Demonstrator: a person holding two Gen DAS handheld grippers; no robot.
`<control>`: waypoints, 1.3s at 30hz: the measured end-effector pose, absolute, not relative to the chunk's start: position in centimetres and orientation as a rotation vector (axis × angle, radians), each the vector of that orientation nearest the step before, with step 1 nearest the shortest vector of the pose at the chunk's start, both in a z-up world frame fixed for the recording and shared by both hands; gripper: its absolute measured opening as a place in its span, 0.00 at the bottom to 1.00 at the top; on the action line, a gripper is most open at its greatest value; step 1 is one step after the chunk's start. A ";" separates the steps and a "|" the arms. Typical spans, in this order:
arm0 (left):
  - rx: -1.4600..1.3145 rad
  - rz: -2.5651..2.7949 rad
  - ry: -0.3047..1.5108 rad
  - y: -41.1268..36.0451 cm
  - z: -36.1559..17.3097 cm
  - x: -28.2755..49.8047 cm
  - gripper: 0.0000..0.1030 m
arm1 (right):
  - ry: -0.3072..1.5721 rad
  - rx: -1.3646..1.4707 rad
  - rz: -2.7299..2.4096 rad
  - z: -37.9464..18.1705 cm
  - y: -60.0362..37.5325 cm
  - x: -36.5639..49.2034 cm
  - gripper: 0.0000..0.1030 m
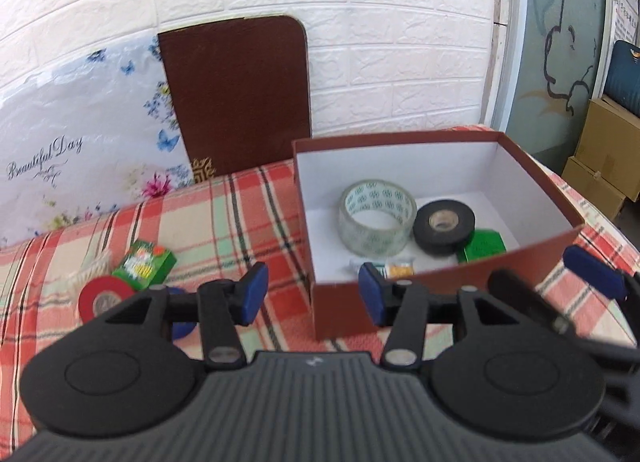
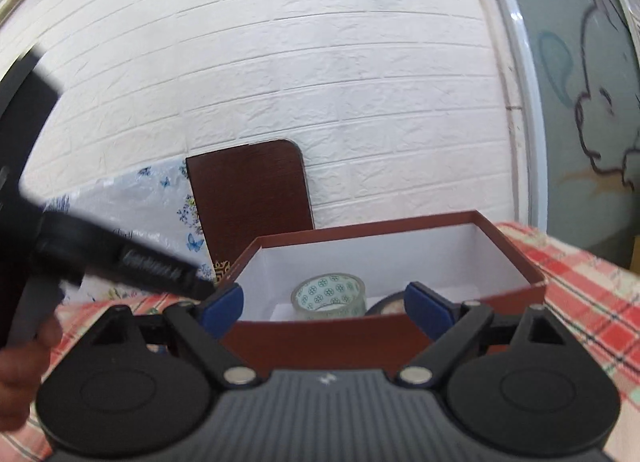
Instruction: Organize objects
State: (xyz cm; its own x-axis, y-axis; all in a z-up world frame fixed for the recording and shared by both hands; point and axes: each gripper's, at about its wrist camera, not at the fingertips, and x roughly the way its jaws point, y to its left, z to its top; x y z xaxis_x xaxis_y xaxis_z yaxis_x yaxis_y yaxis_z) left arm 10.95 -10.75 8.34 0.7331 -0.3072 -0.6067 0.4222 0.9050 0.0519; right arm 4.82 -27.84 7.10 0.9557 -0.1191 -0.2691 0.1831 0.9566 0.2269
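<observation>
1. Red plaid cloth (image 1: 248, 214) is seen under the empty, parted left gripper (image 1: 312, 296); the red tape roll (image 1: 105, 300) and green carton (image 1: 145, 264) lie outside the red-brown cardboard box (image 1: 440, 294); a careless reach could scatter them.
2. The box wall (image 2: 328, 338) is faced by the right gripper (image 2: 324, 310), wide apart, empty; it could be shoved.

The brown cardboard box (image 1: 440, 290) looks matt, white paper inside; the clear plastic tape roll (image 1: 378, 216) is glossy (black one (image 1: 444, 226) dull, cloth-like) — checked woven cloth (image 1: 248, 214) underneath.
</observation>
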 end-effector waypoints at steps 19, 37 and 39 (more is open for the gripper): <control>0.204 -0.340 0.625 -7.1 7.1 7.0 0.74 | 0.292 0.425 -0.169 7.7 -28.0 1.4 0.90; 0.202 -0.333 0.620 -6.8 6.6 6.7 0.76 | 0.300 0.426 -0.169 7.9 -27.4 1.1 0.91; 0.206 -0.337 0.624 -6.7 6.5 6.7 0.76 | 0.304 0.423 -0.166 7.8 -27.3 1.1 0.91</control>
State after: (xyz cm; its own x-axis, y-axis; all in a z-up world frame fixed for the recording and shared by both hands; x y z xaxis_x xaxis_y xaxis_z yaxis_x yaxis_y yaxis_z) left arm 6.74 -6.73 6.46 0.7596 -0.2457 -0.6022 0.3686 0.9255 0.0873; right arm 1.08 -27.26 7.85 0.9414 -0.0948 -0.3237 0.2204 0.8994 0.3775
